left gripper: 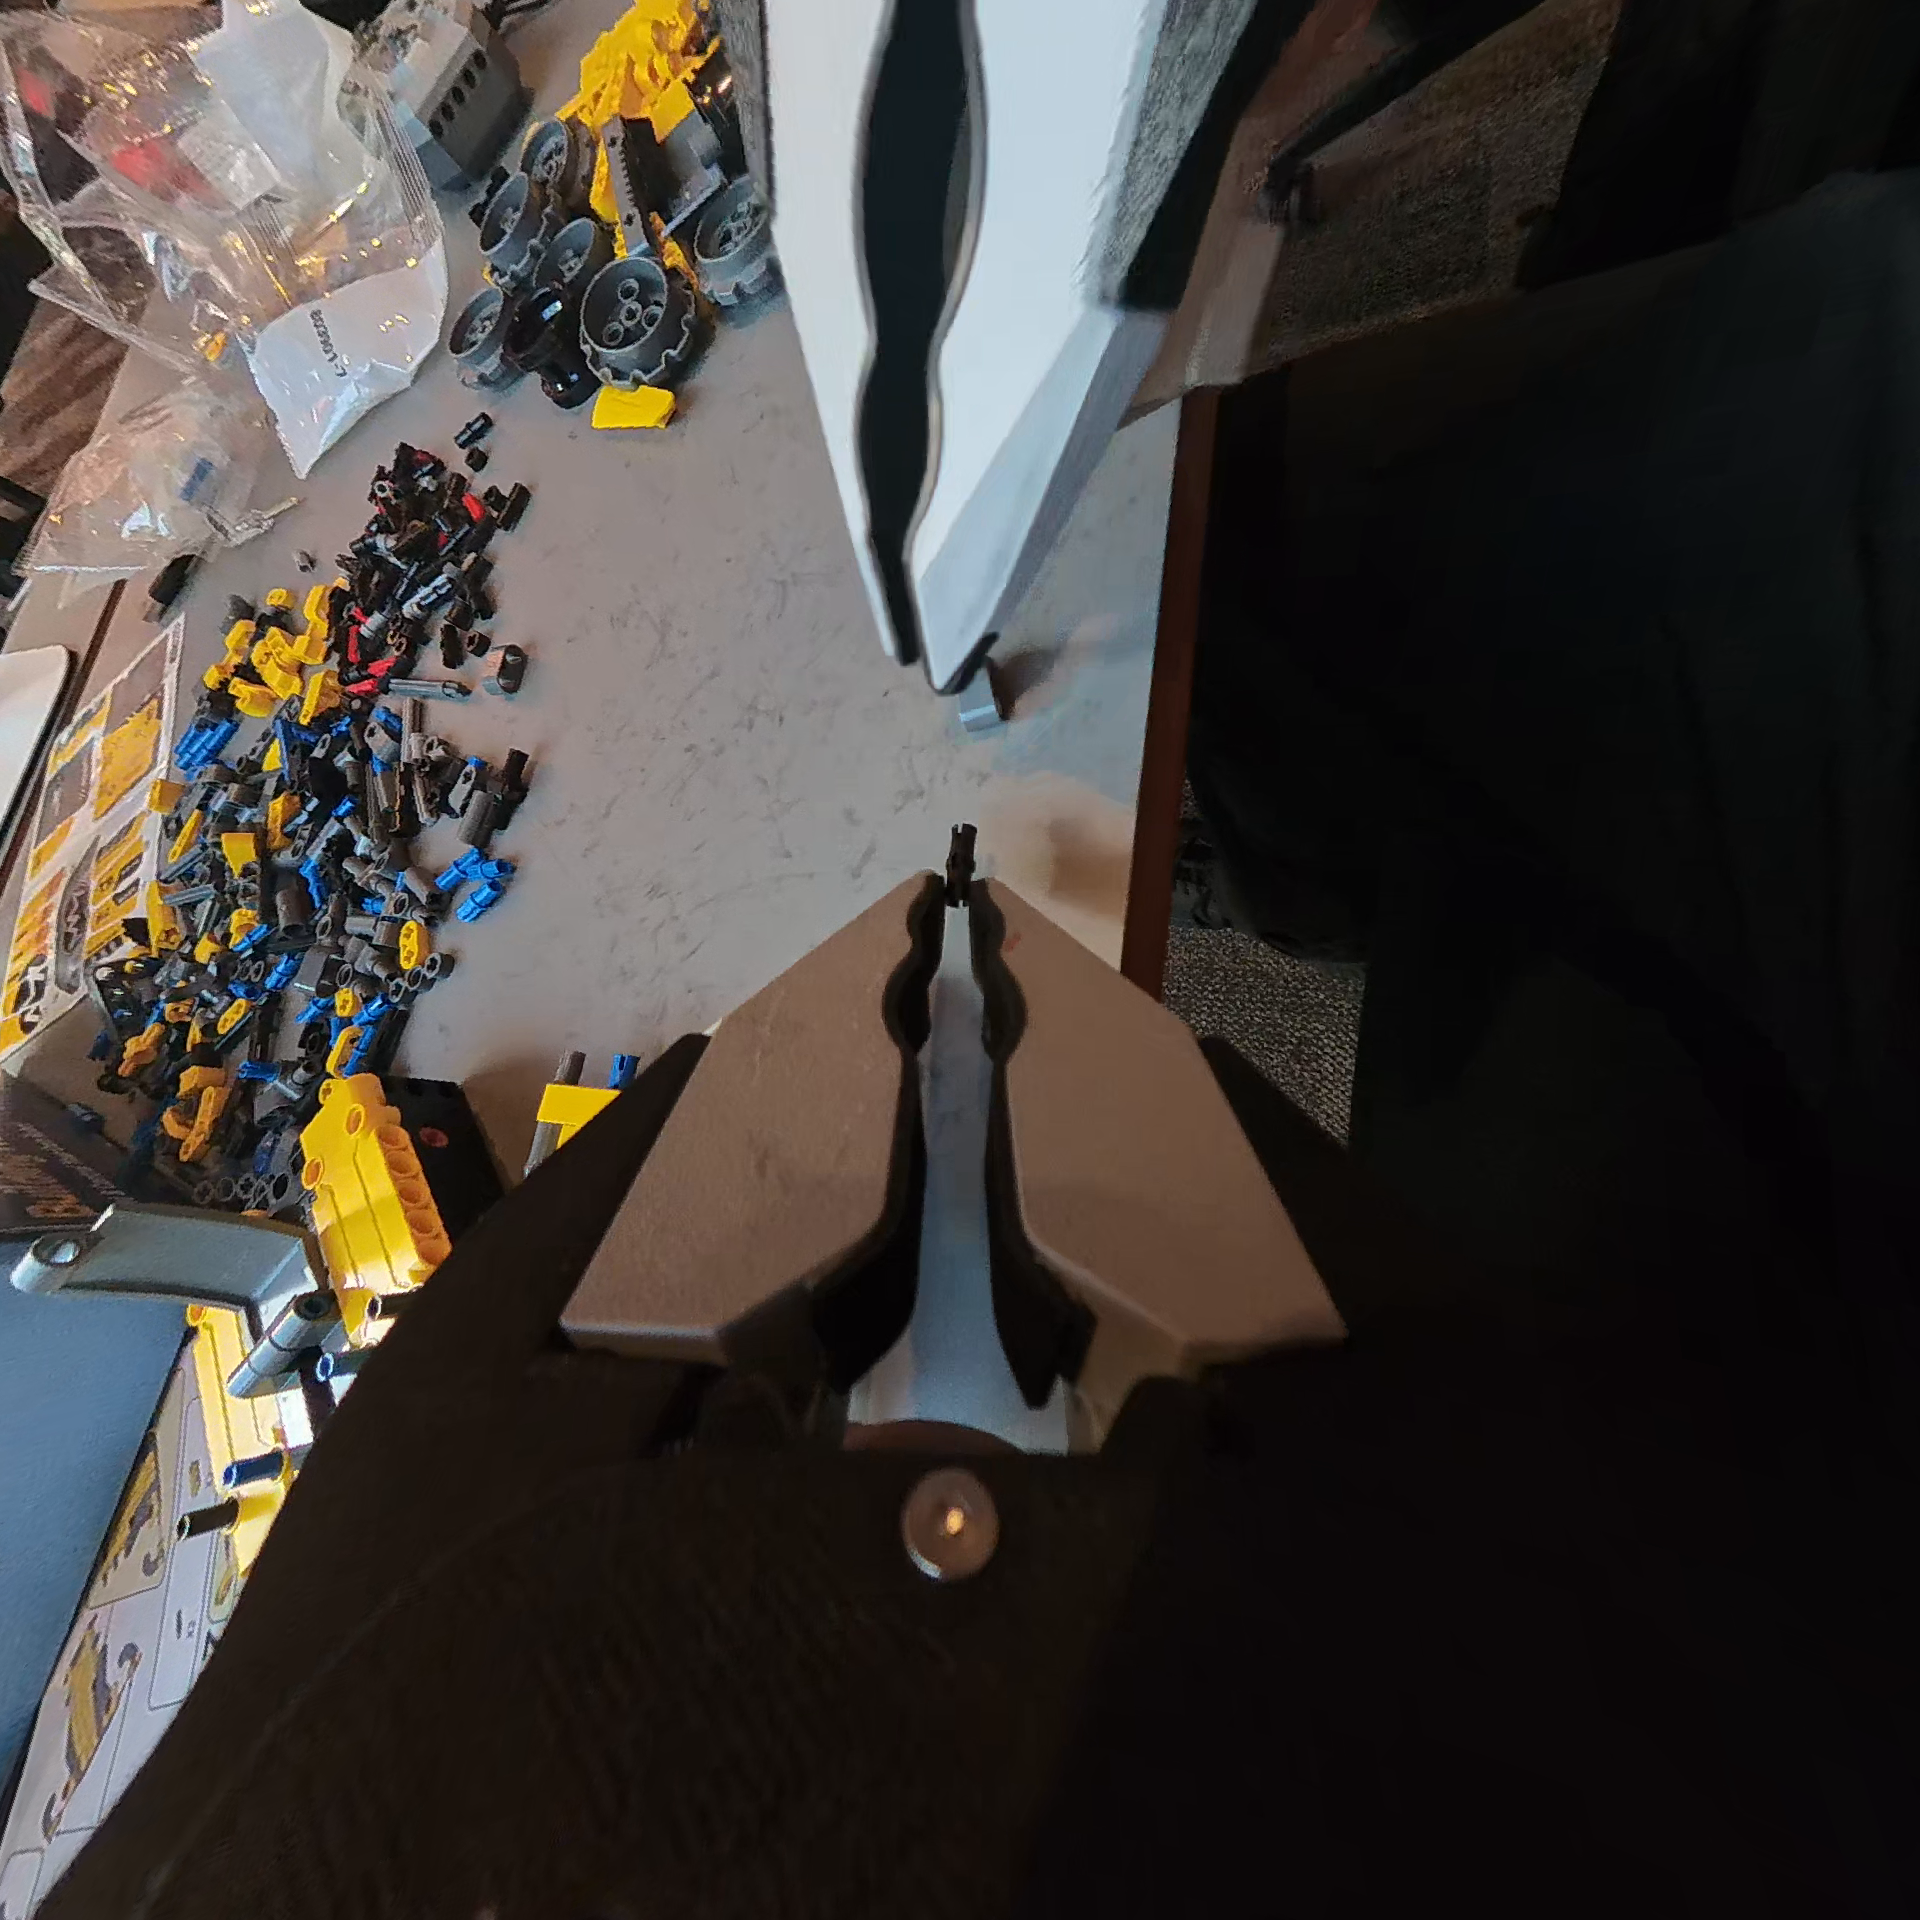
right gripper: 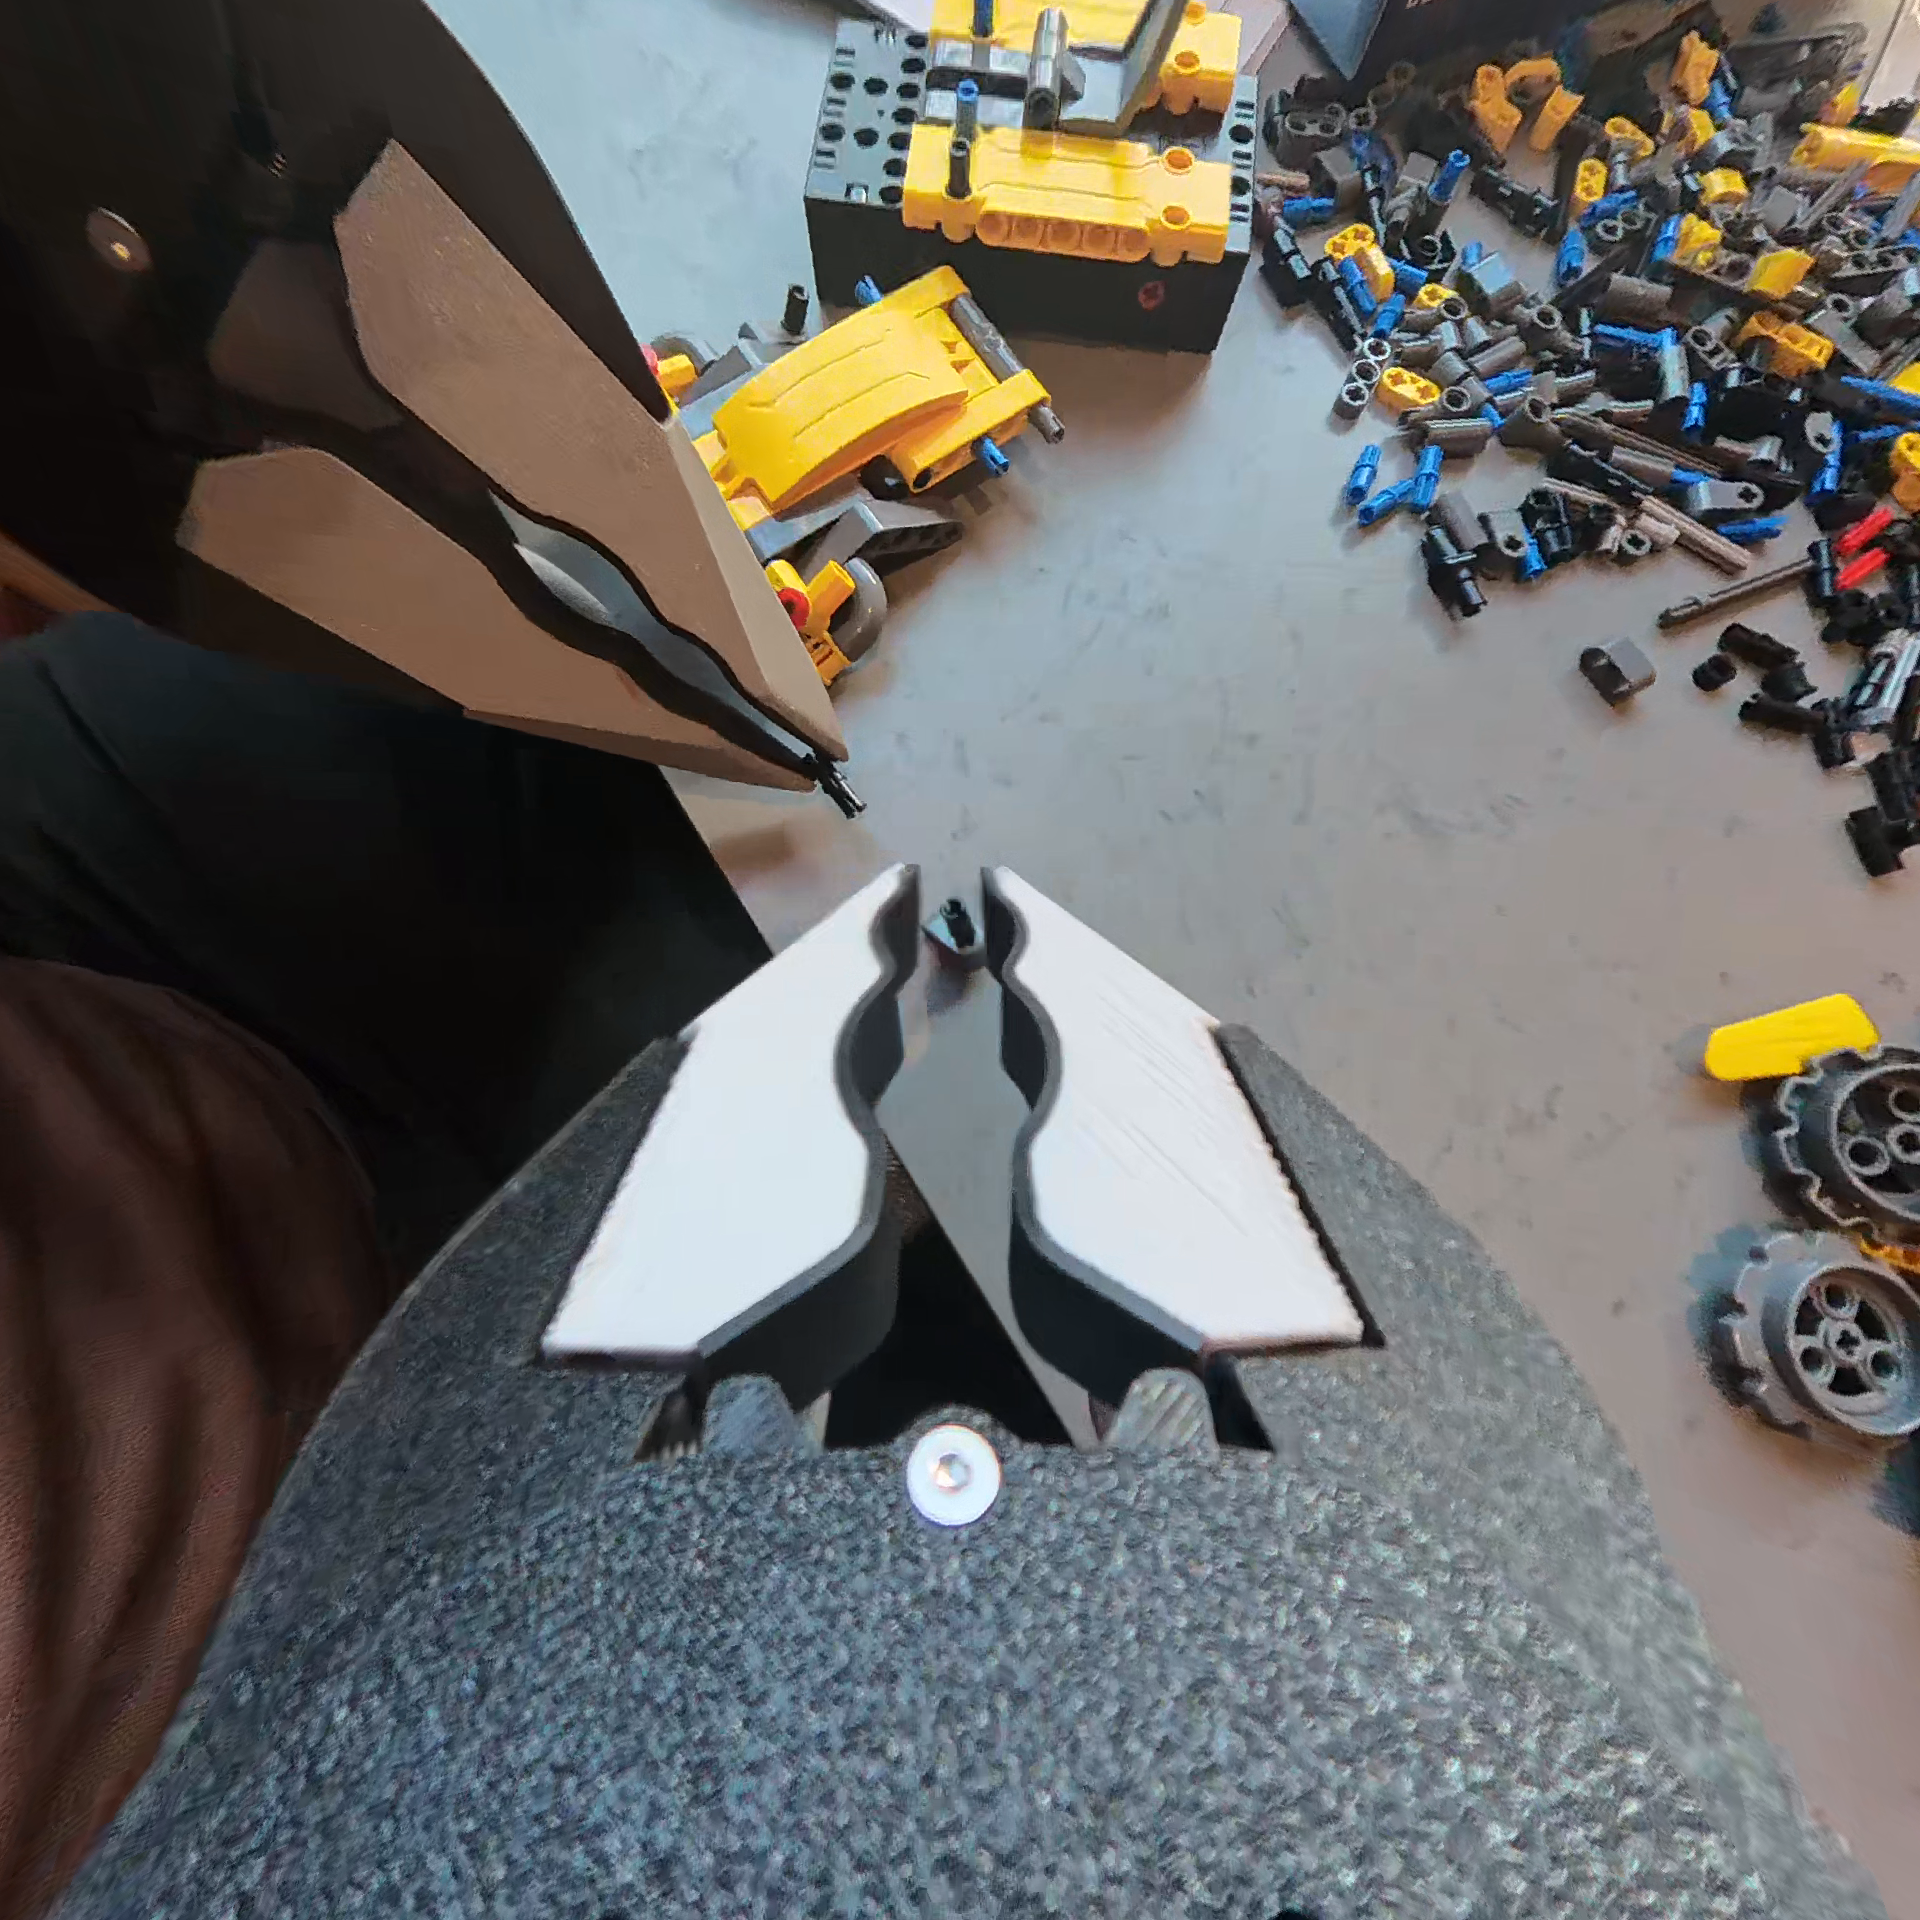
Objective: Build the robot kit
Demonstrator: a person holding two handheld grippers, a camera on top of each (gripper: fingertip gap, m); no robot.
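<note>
My left gripper point(left gripper: 958, 883) has grey-brown fingers and is shut on a small black pin point(left gripper: 961, 852), which sticks out past the tips above the grey table point(left gripper: 748, 675). It also shows in the right wrist view point(right gripper: 821, 774), at upper left, with the pin point(right gripper: 844, 795) at its tip. My right gripper point(right gripper: 951, 883) has white fingers nearly closed around a small dark connector piece point(right gripper: 951, 925) held between the tips. The two gripper tips are close together but apart, near the table's edge. The right gripper also shows in the left wrist view point(left gripper: 935, 670), coming in from above.
A big pile of loose black, blue and yellow parts point(right gripper: 1610, 364) lies on the table. A black box with yellow beams point(right gripper: 1029, 208) and a yellow assembly point(right gripper: 883, 405) stand behind the left gripper. Grey wheels point(right gripper: 1860, 1143), plastic bags point(left gripper: 239, 208) and instruction sheets point(left gripper: 94, 810) lie around. The left gripper's tips are roughly 4 cm from the right gripper's.
</note>
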